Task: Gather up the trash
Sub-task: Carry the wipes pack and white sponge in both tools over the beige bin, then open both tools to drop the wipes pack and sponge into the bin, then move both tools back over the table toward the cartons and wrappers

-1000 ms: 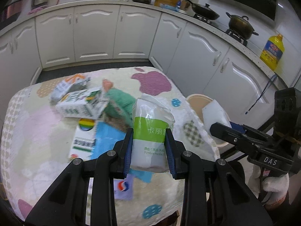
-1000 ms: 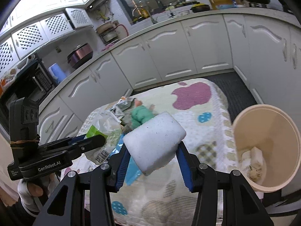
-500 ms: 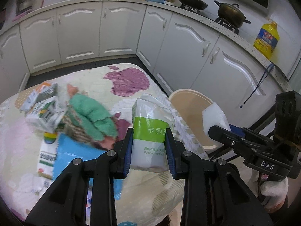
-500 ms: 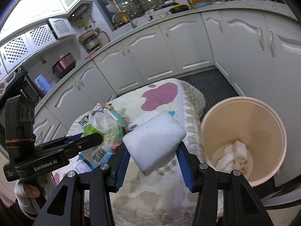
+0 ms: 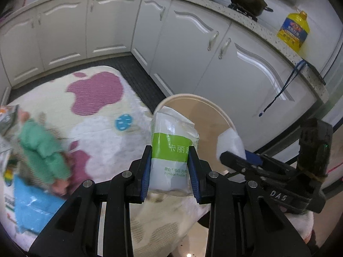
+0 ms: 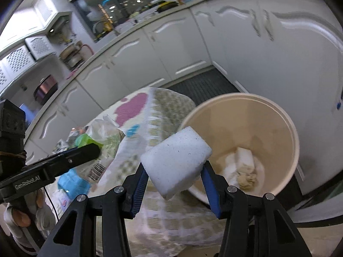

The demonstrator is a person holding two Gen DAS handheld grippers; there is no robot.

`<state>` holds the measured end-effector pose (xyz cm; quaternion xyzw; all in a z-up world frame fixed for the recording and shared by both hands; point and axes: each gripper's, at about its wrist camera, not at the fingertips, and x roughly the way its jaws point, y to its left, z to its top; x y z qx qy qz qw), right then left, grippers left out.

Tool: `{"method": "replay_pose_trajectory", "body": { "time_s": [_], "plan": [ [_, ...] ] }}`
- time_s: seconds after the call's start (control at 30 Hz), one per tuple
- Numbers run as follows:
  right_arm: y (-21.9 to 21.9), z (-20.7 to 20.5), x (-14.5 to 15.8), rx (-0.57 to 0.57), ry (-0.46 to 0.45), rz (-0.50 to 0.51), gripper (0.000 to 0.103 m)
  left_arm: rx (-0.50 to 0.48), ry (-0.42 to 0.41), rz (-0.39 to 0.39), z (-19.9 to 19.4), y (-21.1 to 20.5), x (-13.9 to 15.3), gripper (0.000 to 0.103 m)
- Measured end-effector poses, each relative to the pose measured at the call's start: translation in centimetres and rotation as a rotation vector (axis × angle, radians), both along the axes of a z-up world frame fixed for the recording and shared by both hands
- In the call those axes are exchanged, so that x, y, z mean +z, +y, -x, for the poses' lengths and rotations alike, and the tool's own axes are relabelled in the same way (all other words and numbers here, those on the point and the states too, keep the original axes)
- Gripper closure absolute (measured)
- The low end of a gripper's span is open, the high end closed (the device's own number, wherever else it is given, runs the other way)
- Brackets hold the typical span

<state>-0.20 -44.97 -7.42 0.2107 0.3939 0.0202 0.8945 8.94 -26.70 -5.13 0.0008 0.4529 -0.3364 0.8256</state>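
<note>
Your left gripper [image 5: 170, 171] clamps the tissue pack [image 5: 172, 147] beside the bin [image 6: 285, 120] | your right gripper [image 6: 174, 184] clamps the white sponge [image 6: 176, 162] at its rim

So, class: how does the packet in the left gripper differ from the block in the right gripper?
The packet is a crinkly white wrapper with a green band and print; the block is plain white and speckled. The packet stands upright between its pads; the block sits tilted. Both are gripped, close to the bin.
</note>
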Motion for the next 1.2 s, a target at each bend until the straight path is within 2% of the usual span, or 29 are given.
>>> {"method": "replay_pose_trajectory", "body": {
  "time_s": [0.3, 0.53, 0.63, 0.7, 1.0, 1.13, 1.2],
  "plan": [
    [-4.2, -0.6, -3.4, -0.08, 0.079, -0.034, 0.054, -0.044, 0.037, -0.029, -1.6, -5.4, -2.1, 0.073],
    [-5.5, -0.7, -4.6, -0.121, 0.116, -0.028, 0.047, -0.049, 0.071, -0.051, -3.0, -7.8, -4.3, 0.072],
    [-6.0, -0.7, -4.9, -0.135, 0.13, -0.024, 0.039, -0.047, 0.083, -0.052, -3.5, -8.5, -5.0, 0.061],
    [-6.2, -0.5, -5.1, -0.141, 0.136, -0.021, 0.035, -0.046, 0.095, -0.037, -3.7, -8.3, -5.4, 0.045],
    [-6.5, 0.2, -4.9, -0.164, 0.13, -0.04, 0.034, -0.048, 0.08, -0.03, -3.4, -8.0, -5.1, 0.031],
    [-6.1, 0.1, -4.5, -0.164, 0.117, -0.046, 0.031, -0.067, 0.06, -0.015, -2.8, -7.5, -4.4, 0.029],
    [-5.9, 0.1, -4.2, -0.161, 0.108, -0.048, 0.026, -0.078, 0.054, -0.007, -2.5, -7.2, -4.1, 0.02]
  ]
}}
